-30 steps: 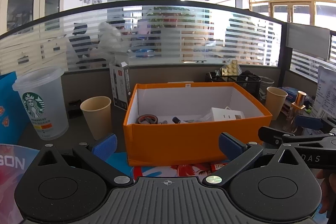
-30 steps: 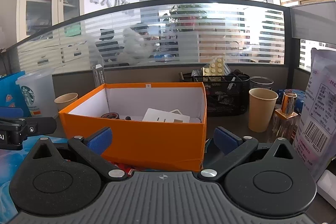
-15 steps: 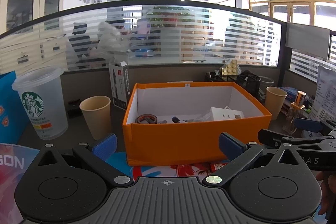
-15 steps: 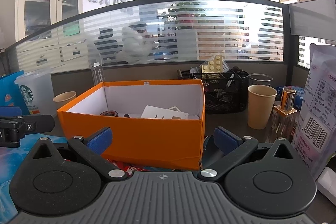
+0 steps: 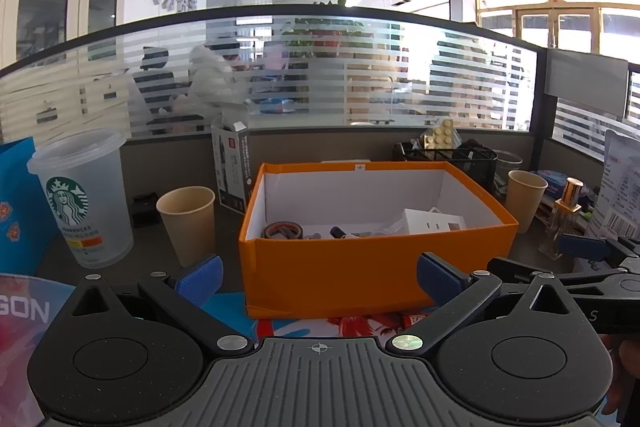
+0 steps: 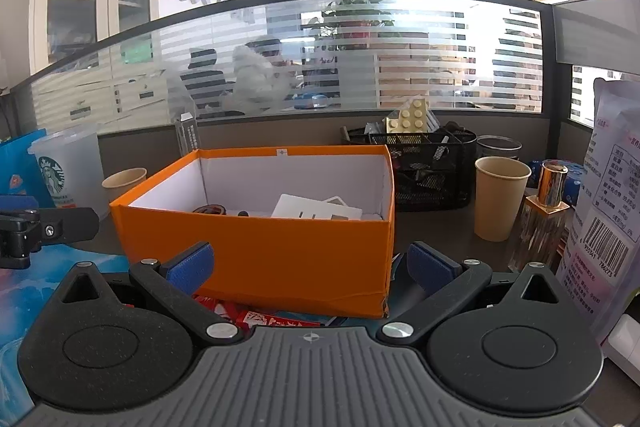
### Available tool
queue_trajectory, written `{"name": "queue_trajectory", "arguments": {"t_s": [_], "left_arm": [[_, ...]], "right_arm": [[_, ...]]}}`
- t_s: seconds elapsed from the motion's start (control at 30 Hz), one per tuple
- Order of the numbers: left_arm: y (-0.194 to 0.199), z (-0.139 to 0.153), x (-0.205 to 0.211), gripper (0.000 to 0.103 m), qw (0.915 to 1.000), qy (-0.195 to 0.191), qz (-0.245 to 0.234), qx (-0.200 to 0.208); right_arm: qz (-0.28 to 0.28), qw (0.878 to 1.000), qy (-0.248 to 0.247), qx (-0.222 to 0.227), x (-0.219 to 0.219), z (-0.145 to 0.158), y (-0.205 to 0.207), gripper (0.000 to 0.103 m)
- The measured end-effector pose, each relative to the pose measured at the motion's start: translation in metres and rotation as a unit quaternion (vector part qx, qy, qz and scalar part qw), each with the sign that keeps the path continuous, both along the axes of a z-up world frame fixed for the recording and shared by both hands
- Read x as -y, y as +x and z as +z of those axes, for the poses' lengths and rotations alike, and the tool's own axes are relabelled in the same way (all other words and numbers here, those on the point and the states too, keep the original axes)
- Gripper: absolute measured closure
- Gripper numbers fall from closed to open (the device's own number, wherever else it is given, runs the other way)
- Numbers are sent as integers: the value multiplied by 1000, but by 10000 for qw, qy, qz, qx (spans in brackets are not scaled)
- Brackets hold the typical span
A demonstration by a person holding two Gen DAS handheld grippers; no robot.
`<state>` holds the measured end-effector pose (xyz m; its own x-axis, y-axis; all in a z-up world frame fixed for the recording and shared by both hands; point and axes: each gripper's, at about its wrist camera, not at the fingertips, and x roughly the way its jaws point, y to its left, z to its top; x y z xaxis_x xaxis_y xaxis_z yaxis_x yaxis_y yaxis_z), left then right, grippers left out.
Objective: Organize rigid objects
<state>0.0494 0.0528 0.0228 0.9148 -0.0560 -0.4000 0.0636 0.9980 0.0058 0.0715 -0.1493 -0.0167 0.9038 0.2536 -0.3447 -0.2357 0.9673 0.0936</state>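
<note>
1. My left gripper has its jaws wide apart and holds nothing; it hangs in front of the orange box.
2. My right gripper is also spread wide and empty, near the box's right front corner.
3. The orange box stands open on the desk. Inside I see a tape roll, a white power strip and some small dark items that I cannot identify.
4. Left of the box stand a paper cup and a Starbucks cup.
5. On the right are a second paper cup, a perfume bottle and a black mesh organizer.
</note>
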Motion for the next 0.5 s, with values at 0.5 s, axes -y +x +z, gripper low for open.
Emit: {"name": "queue_trajectory", "arguments": {"t_s": [0.5], "left_arm": [[-10,6,-2,0,9999,-28,-30,149]], "right_arm": [[23,10000,-47,-9,-5,-1,-4,0]]}}
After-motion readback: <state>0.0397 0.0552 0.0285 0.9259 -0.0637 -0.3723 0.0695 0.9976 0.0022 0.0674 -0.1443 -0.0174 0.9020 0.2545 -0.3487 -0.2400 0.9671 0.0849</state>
